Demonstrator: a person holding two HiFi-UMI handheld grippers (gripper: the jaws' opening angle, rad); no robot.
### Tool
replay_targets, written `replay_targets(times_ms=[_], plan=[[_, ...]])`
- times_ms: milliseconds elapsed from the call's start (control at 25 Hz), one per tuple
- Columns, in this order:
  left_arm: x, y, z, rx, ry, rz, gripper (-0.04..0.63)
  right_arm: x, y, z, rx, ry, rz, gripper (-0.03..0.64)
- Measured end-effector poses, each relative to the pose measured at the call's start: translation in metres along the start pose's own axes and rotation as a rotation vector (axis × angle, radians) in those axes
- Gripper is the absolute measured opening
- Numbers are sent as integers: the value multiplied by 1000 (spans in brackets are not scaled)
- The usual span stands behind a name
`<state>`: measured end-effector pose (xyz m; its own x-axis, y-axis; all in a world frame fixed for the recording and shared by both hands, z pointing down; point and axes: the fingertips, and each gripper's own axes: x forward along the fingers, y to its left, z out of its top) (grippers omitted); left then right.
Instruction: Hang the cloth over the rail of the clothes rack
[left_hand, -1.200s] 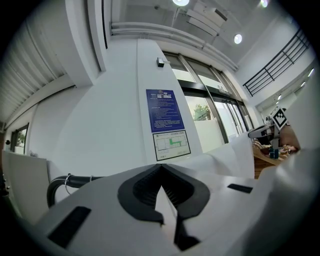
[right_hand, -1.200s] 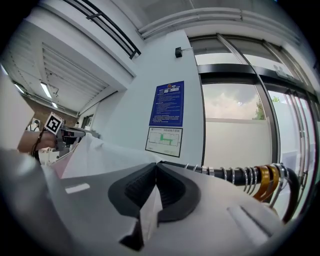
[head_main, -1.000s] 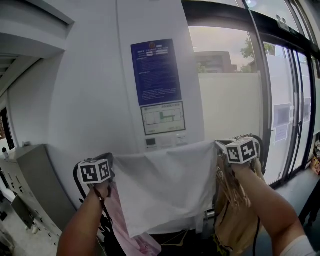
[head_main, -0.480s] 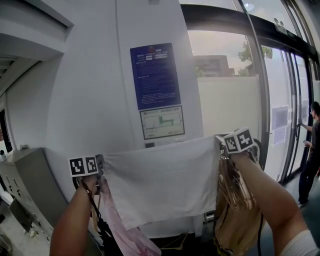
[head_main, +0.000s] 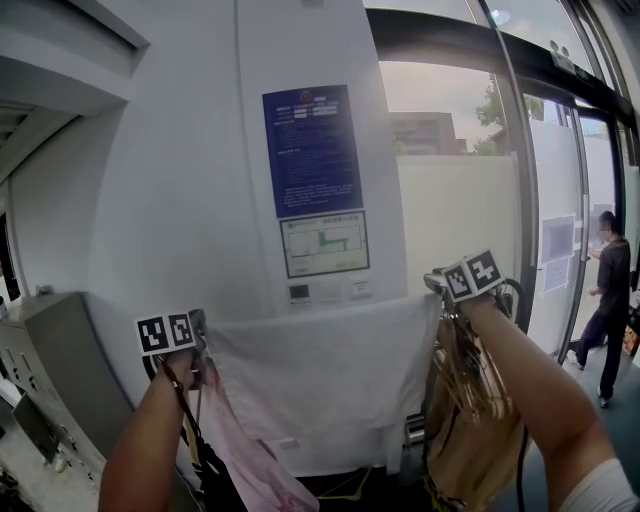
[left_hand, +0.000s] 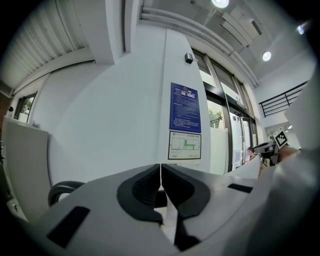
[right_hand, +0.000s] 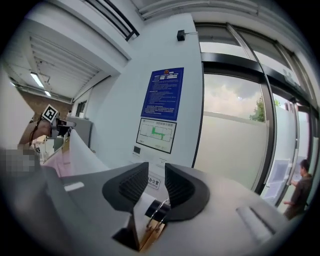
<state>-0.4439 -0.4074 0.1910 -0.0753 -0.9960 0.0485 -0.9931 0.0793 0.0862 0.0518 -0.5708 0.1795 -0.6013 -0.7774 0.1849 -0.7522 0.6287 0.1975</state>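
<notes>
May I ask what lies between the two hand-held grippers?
In the head view, the white cloth: the left hand-held gripper is shut on it; the right hand-held gripper has just been opening its jaws, cloth between them.

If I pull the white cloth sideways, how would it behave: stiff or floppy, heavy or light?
Probably floppy: the white cloth hangs in soft creases with an uneven lower edge. Likely light: the left tool, shut on one corner, holds that side up. It looks thin, so it may bunch when pushed.
</notes>
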Motion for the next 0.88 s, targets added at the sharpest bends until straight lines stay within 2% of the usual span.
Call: replay_targets(times_ms=[280,480,600,680,760,880], plan=[[-8,1,5,1,-44,8,8,-11,4,2,-3,-62,-22,103],[-24,-24,3,40,-92,-20,8,-32,36,3,-13,-148,19,100],[-34,-59,-5,89,-123,-67,8,-42,68,-2,-26,-199,51,68],[-40,-88,-15,133,-136,-114,8,-47,93,-8,-29,-228,75,12],[-47,-119,-27,165,-148,-171,6,-47,123,-18,-24,-244,115,3],[-57,-165,-54,141,-152,-264,6,-46,170,-36,5,-260,196,3]])
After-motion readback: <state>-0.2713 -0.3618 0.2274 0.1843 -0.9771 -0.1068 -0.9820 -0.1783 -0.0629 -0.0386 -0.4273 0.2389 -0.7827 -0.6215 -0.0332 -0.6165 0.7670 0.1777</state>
